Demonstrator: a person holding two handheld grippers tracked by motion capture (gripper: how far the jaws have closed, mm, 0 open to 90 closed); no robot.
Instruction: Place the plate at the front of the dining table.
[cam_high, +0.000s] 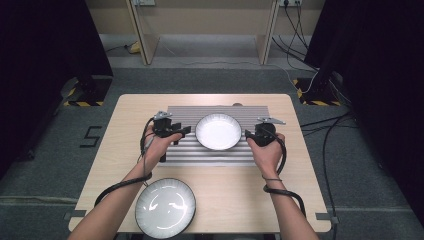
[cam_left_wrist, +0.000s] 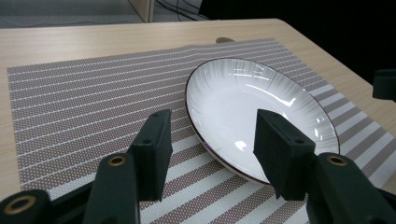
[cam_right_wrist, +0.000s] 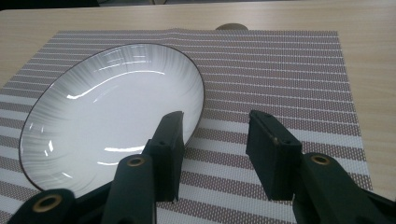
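Note:
A white ribbed deep plate (cam_high: 218, 131) with a thin dark rim rests in the middle of a striped placemat (cam_high: 220, 157). My left gripper (cam_high: 182, 132) hovers just off the plate's left edge, with its jaws open and nothing between the pads. In the left gripper view, the plate (cam_left_wrist: 252, 107) lies beyond the open left gripper (cam_left_wrist: 212, 121), on the placemat (cam_left_wrist: 84, 93). My right gripper (cam_high: 250, 136) stands off the plate's right edge, also open and empty. The right gripper view shows the plate (cam_right_wrist: 112, 112) to the left of the right gripper (cam_right_wrist: 215, 119), over the placemat (cam_right_wrist: 280, 70).
A second, larger white plate (cam_high: 165, 207) lies on the wooden table (cam_high: 300, 165) near its front edge, by my left forearm. A small brown round spot (cam_high: 237, 104) shows at the mat's far edge. Cables run across the floor behind the table.

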